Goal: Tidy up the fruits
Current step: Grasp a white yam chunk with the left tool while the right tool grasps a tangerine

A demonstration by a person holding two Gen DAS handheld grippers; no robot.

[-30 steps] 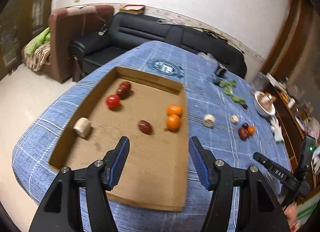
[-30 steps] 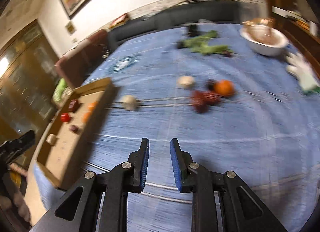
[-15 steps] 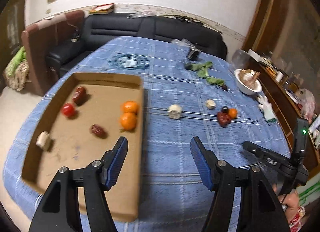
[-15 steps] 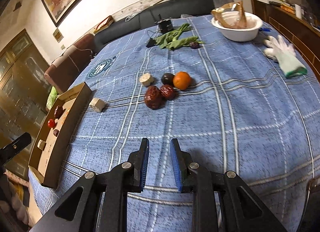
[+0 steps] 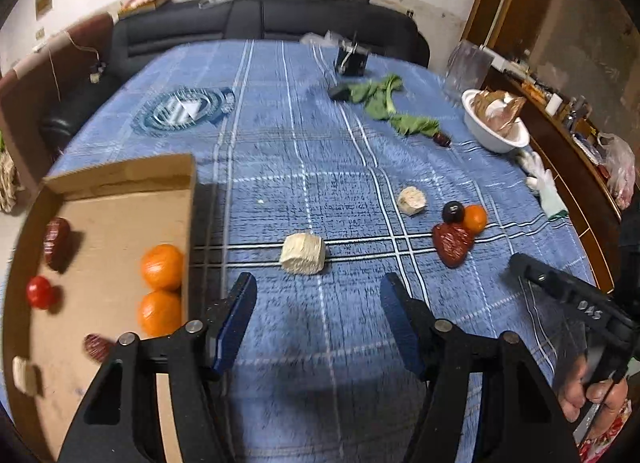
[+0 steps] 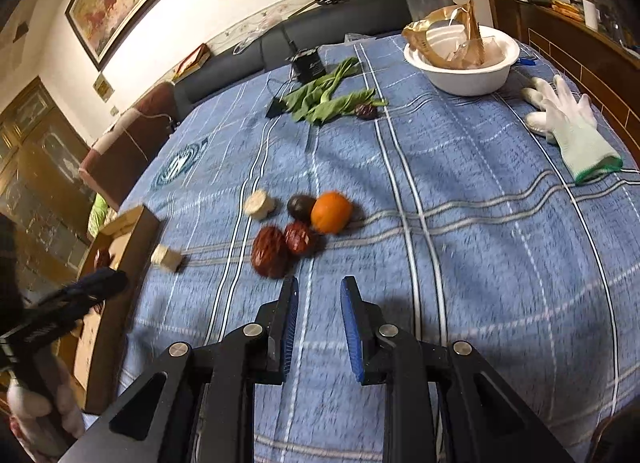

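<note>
Jaws wide apart on the left gripper (image 5: 318,295), nothing between them, hovering over the blue checked tablecloth (image 5: 304,151). The right gripper (image 6: 319,297) has its jaws drawn close with a narrow gap, also empty.

Left of the left jaws sits the cardboard tray (image 5: 120,173). In it: a dark red date (image 5: 56,235) at the far side, a small red fruit (image 5: 39,292) nearer, two oranges (image 5: 161,267) stacked against the right wall just beside the left finger, another date (image 5: 97,346) and a pale chunk (image 5: 23,374) at the near corner.

Straight ahead of the left jaws, a pale beige block (image 5: 303,253) lies on the cloth, nothing blocking it. Further ahead and to the right is a second pale piece (image 5: 412,201).

Just ahead of the right jaws, slightly left, lies a cluster: a large wrinkled red date (image 6: 270,251) touching a smaller date (image 6: 299,238), a dark round fruit (image 6: 301,206) behind them, and a glossy orange (image 6: 331,211) alongside it. Nothing stands between fingers and cluster.

Far ahead are green leaves (image 6: 326,97); to the right, a white bowl (image 6: 464,69) holding a crumpled wrapper, and a white glove (image 6: 572,131).
</note>
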